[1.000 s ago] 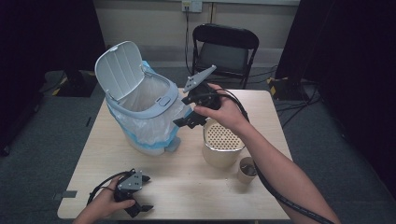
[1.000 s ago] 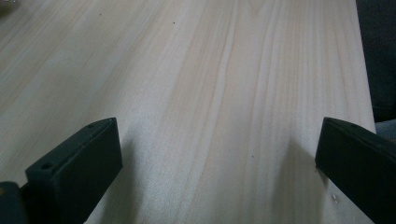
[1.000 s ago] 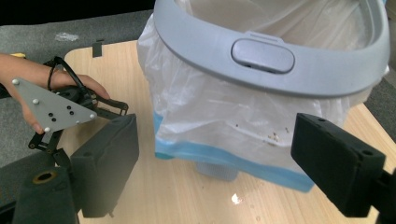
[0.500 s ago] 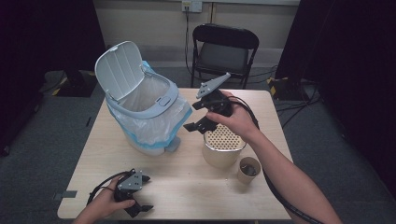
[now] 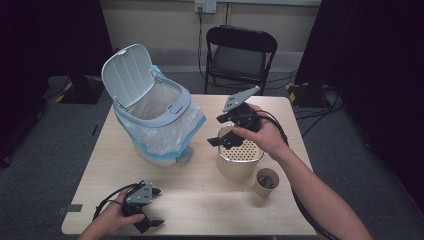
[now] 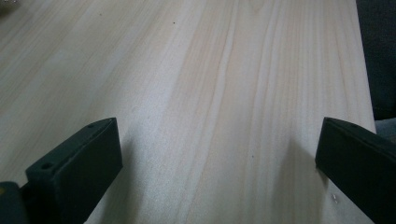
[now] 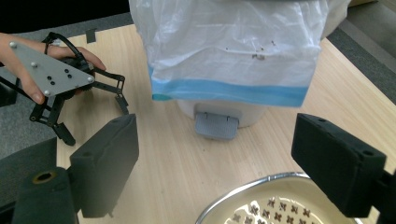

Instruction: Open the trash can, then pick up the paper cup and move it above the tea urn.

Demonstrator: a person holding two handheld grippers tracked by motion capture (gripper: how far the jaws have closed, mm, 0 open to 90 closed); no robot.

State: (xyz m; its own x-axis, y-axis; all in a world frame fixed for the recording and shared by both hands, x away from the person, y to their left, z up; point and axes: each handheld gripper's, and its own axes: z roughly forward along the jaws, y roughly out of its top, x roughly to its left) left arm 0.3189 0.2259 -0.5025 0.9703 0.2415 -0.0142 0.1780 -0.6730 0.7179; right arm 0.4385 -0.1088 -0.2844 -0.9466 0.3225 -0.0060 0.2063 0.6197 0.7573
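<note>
Right claw (image 5: 226,131) jaws apart, hovering right over strainer bowl (image 5: 240,159), rim straight below. Left claw (image 5: 150,207) also apart, resting on table (image 5: 200,200), far off.

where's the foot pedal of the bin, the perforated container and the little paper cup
foot pedal (image 7: 217,125), right gripper view, middle of its grey ribbed face
perforated container (image 5: 241,168), high view, on its cream side wall
paper cup (image 5: 260,189), high view, on its outer wall below the rim

There are no words, numbers, labels or signs to read here, not on the bin (image 5: 150,120), the bowl (image 5: 240,160) or the cup (image 5: 265,182).
</note>
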